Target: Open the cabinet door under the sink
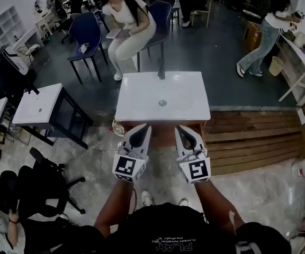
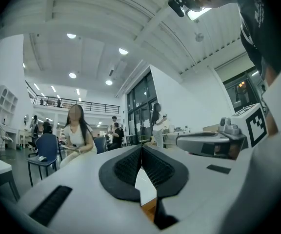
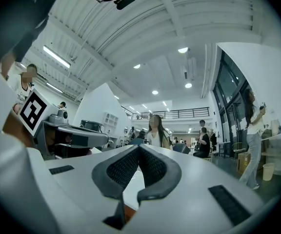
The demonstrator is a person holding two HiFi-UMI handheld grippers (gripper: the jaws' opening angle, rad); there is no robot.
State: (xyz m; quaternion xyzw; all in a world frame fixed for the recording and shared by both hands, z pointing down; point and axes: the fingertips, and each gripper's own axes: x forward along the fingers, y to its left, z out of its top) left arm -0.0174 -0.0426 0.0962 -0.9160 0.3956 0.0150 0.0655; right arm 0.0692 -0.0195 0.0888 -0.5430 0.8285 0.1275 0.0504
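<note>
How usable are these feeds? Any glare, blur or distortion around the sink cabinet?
Head view: sharp, white sink top bright without washout, cabinet front only a dim, foreshortened brown strip. Left gripper view: heavy fisheye bending, black corners, left gripper shut, filling the foreground. Right gripper view: same bending, right gripper shut, ceiling lights glare mildly.

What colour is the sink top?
White; the sink top shows best in the head view.

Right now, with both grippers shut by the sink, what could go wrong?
Left gripper and right gripper are shut and empty; the fingers must open before gripping anything. The sink hides the cabinet door from the head view, so a blind reach may knock the rim. Side by side, the grippers may collide.
</note>
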